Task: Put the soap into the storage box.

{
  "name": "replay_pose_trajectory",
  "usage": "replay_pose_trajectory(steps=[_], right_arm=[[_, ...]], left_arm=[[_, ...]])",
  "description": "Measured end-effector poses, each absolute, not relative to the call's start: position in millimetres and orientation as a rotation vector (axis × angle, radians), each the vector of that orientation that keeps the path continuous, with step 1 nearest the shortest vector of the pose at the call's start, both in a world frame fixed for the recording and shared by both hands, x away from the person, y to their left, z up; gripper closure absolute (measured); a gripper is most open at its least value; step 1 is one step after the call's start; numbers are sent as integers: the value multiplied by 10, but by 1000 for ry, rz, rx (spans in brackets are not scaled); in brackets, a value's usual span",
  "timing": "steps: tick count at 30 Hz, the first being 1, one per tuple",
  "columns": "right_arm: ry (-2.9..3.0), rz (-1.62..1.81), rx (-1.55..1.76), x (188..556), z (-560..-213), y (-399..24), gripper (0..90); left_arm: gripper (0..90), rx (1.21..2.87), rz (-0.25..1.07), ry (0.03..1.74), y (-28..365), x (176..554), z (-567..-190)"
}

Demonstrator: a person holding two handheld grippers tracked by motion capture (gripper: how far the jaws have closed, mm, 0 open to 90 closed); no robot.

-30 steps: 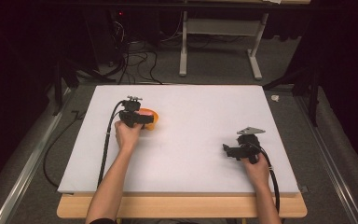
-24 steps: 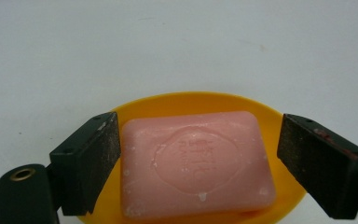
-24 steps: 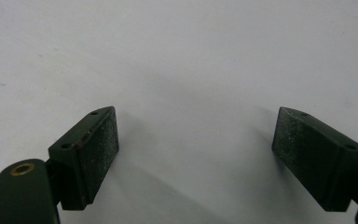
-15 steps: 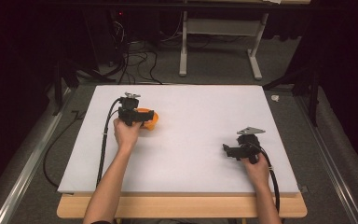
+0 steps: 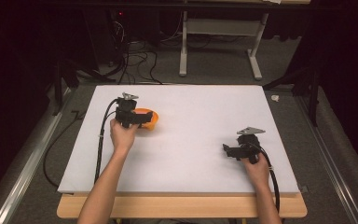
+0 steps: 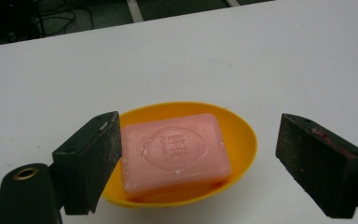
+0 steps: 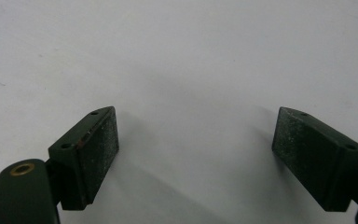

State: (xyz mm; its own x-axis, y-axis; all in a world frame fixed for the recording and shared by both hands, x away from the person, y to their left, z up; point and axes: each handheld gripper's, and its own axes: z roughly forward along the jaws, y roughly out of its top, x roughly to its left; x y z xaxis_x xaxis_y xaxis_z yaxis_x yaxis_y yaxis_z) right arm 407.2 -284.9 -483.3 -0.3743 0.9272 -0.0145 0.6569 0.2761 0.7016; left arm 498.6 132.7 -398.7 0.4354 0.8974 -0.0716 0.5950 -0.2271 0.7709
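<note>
While spread wide and gripping nothing, left gripper point(image 6: 196, 154) poised low over the pink soap bar point(image 6: 175, 153), one pad just beside the bar's left end, the other well off to its right. Soap lying flat in the shallow orange dish point(image 6: 242, 135), embossed face up, dish sitting on the white table point(image 5: 200, 116) at the left side, toward the far edge. Probably firm and fairly light, but likely slick on its smooth rounded faces, so best pinched squarely across the two short ends or the long straight sides, low on the bar, not on the curved corners. Dish light too, liable to slide or tip if nudged by a pad. Further right, right gripper point(image 7: 196, 156) resting near the table's right front, likewise parted and holding nothing, bare tabletop between its pads
</note>
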Motion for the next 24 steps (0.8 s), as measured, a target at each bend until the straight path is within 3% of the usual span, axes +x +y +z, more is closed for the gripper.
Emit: replay_pose_trajectory(steps=[24], right_arm=[[2128,862,1426,4071,-4833,-2847,150]], left_arm=[[154,1890,471,1210,1470,4684,-3989]])
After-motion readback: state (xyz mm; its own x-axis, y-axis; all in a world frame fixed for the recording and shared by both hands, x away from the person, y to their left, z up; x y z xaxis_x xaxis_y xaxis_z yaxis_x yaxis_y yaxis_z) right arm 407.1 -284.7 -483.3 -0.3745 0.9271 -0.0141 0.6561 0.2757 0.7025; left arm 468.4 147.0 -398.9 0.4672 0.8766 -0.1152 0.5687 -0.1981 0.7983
